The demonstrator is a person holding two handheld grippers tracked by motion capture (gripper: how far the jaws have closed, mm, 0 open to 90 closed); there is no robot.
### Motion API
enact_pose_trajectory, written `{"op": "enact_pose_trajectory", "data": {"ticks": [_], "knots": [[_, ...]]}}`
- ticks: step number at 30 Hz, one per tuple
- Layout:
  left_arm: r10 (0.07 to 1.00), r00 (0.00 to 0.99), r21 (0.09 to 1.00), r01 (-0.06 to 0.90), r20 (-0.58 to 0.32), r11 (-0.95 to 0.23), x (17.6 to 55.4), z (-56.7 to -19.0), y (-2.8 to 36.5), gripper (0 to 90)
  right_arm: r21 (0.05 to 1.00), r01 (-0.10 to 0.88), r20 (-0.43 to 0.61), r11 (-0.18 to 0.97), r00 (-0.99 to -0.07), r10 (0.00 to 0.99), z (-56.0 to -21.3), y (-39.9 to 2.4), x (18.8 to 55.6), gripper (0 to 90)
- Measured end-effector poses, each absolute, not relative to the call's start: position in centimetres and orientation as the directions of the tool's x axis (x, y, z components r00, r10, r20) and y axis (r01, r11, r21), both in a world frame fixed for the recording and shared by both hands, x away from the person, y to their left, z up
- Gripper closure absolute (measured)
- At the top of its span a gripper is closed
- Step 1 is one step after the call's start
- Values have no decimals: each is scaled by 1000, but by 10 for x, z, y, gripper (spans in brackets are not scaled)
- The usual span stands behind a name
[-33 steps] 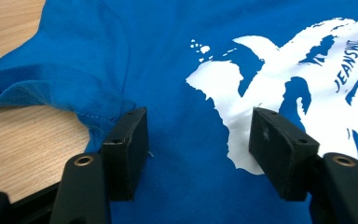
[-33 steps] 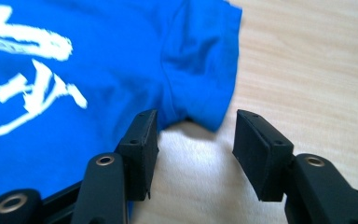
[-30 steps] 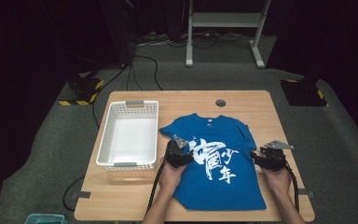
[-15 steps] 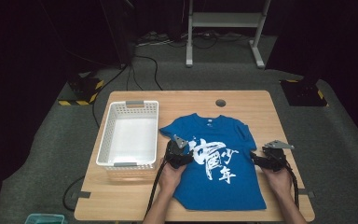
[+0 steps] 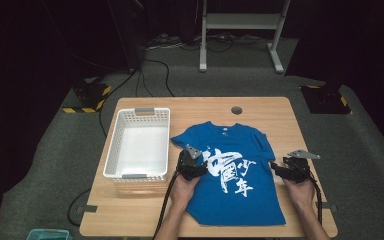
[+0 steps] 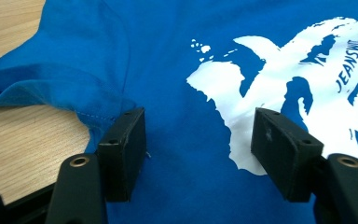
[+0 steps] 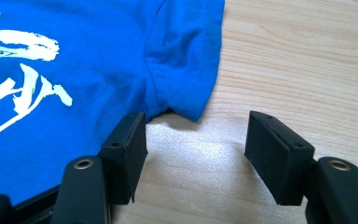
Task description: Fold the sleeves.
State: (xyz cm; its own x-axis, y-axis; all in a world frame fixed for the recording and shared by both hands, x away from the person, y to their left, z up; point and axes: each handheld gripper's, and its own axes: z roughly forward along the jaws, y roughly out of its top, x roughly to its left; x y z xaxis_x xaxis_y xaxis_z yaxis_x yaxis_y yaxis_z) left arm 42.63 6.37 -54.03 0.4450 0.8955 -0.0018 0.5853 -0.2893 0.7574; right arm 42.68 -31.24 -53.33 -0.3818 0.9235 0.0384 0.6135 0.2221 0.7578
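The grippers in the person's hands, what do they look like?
Both are black. The left gripper and right gripper each carry a grey three-cornered plate on top and trail a black cable. Each has two blocky black jaws with flat pads, fixed by brass-coloured rivets. The person's forearms are bare, no sleeves.

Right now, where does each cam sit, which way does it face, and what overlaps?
High view: fixed above the person's side, looking forward and down on the table, white basket and blue T-shirt; both forearms, left tool and right tool show.
Left gripper view: rides the left tool, looking along open jaws onto the shirt's white print.
Right gripper view: rides the right tool, jaws open over bare wood by the sleeve.
Shared: all three show the T-shirt and tabletop.
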Motion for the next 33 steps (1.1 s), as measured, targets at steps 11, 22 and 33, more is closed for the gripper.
{"op": "enact_pose_trajectory", "data": {"ticks": [11, 22, 33], "knots": [[897, 442, 757, 587, -2, -288, 427, -540, 64, 332, 771, 603, 49, 204, -376, 925, -525, -313, 436, 433], [897, 442, 756, 588, -2, -288, 427, -540, 64, 330, 770, 604, 41, 207, -371, 928, -525, -308, 454, 494], [898, 440, 756, 589, -2, -287, 427, -540, 64, 325, 763, 612, 41, 210, -370, 928, -524, -303, 475, 543]]}}
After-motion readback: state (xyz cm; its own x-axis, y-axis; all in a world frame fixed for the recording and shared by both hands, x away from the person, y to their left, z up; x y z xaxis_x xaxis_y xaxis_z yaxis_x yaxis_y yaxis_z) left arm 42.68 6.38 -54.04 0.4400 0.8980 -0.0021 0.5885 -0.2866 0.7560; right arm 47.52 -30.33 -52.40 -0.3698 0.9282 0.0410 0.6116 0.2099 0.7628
